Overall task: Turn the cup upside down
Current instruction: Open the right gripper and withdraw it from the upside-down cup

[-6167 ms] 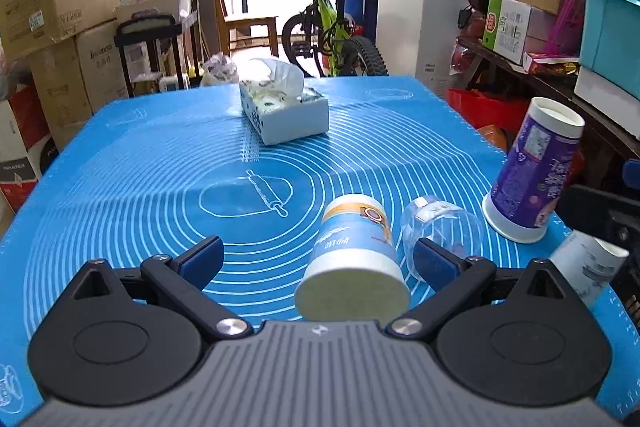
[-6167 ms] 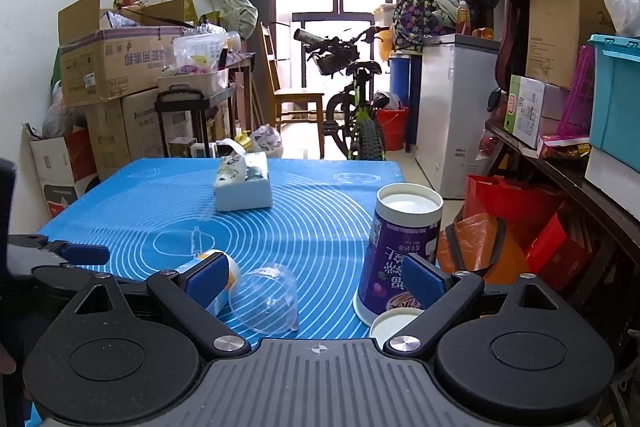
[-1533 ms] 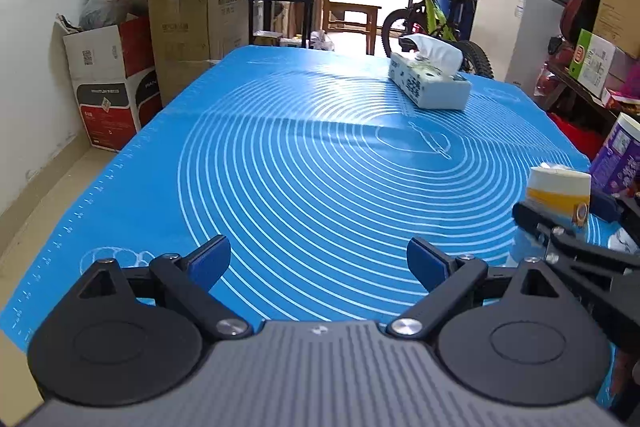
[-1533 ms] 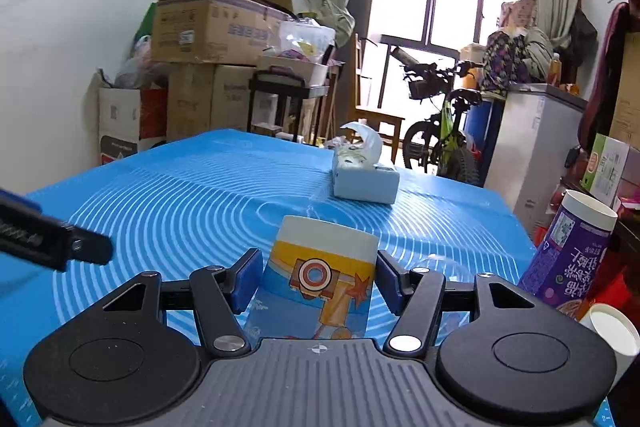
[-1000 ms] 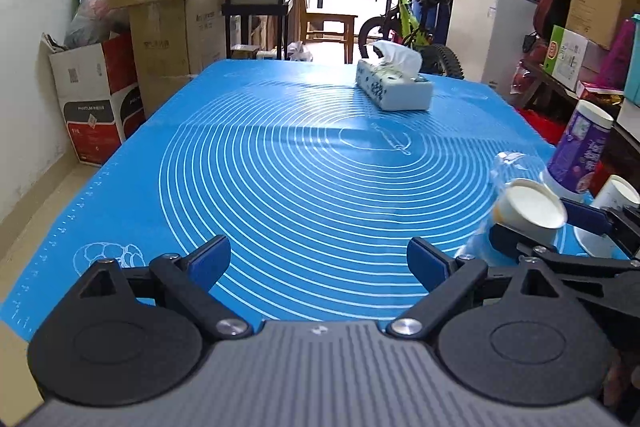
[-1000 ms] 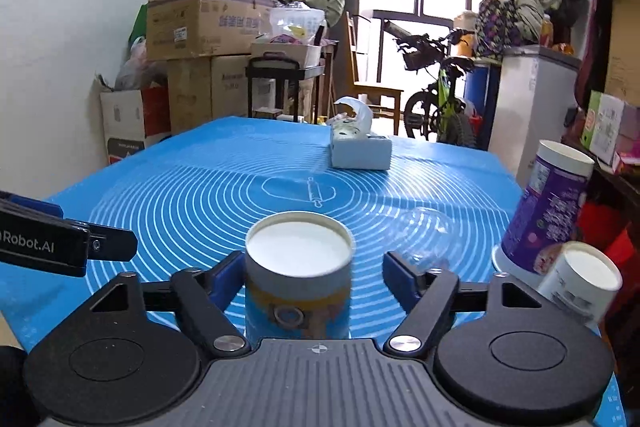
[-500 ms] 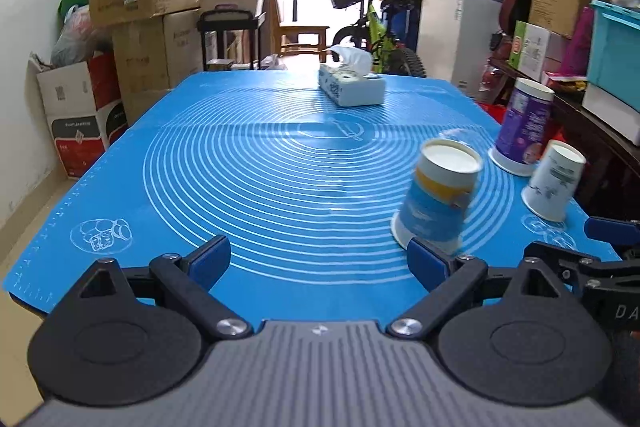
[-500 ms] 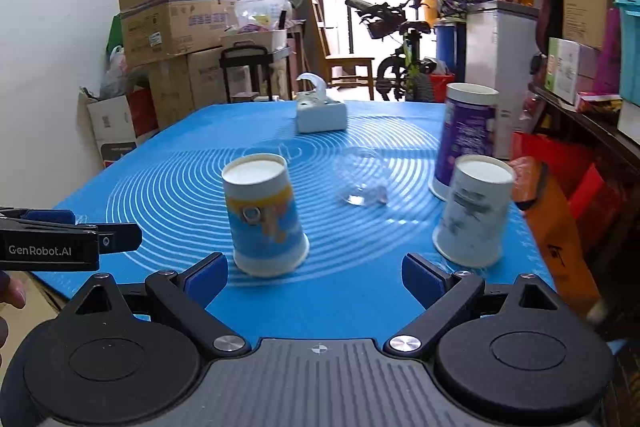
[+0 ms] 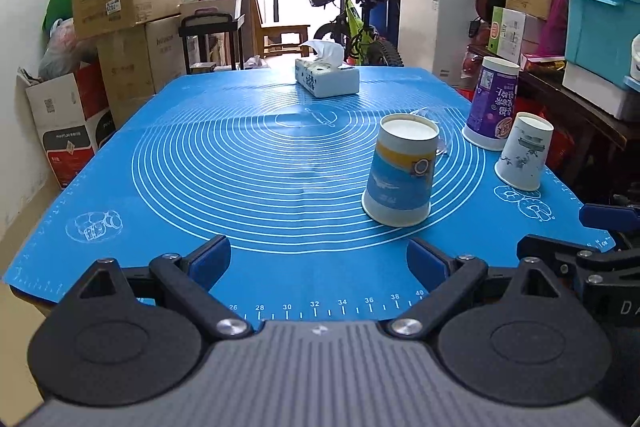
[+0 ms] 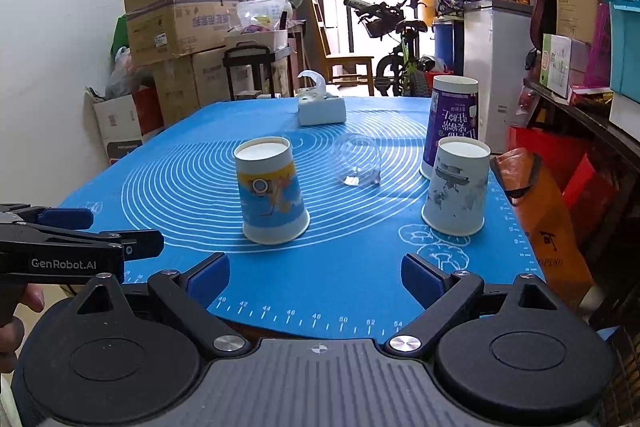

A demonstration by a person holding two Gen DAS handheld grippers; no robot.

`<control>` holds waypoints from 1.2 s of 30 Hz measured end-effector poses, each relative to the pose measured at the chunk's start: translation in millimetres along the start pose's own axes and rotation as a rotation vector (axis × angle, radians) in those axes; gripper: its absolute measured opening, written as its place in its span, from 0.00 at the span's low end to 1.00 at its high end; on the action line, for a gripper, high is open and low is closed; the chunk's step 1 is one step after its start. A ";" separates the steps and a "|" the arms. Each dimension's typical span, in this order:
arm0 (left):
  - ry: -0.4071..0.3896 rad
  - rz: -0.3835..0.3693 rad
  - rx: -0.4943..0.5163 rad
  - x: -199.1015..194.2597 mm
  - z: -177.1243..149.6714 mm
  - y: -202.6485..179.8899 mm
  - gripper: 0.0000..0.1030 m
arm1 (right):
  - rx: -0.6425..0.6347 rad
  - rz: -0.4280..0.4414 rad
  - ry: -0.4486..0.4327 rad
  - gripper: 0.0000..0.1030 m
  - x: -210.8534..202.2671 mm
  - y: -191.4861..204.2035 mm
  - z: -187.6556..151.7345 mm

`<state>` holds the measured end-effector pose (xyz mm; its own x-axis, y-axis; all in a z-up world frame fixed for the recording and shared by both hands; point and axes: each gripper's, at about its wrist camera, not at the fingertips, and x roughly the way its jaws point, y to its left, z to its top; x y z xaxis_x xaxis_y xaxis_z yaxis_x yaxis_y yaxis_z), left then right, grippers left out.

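Observation:
A blue and yellow paper cup (image 9: 401, 173) stands upside down, mouth down, on the blue mat (image 9: 240, 155); it also shows in the right wrist view (image 10: 270, 191). My left gripper (image 9: 318, 261) is open and empty, held back at the mat's near edge. My right gripper (image 10: 316, 277) is open and empty, also back at the near edge, with the cup ahead and left of it. The left gripper's fingers (image 10: 64, 217) show at the left of the right wrist view.
A white printed cup (image 10: 456, 187) and a tall purple cup (image 10: 452, 123) stand upside down at the mat's right. A clear plastic cup (image 10: 356, 159) lies on its side between them. A tissue box (image 10: 322, 109) sits at the far end. Boxes and shelves surround the table.
The right gripper turned the blue and yellow cup mouth down, set it on the mat and let go. Both grippers have pulled back toward the near edge.

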<state>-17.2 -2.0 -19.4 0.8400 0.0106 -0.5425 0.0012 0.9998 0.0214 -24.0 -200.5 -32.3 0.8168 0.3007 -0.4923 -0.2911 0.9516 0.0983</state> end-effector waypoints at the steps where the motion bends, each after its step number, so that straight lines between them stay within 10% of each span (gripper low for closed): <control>1: -0.001 -0.001 0.002 -0.3 0.1 -0.6 0.91 | 0.001 0.000 0.000 0.91 -0.1 -0.3 -0.5; 36: 0.012 -0.008 0.017 2.6 0.7 -3.9 0.91 | 0.010 0.003 0.012 0.91 0.1 -2.8 -0.5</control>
<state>-14.7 -5.9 -20.4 0.8333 0.0030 -0.5528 0.0172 0.9994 0.0314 -23.3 -203.1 -33.0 0.8099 0.3030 -0.5023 -0.2885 0.9513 0.1087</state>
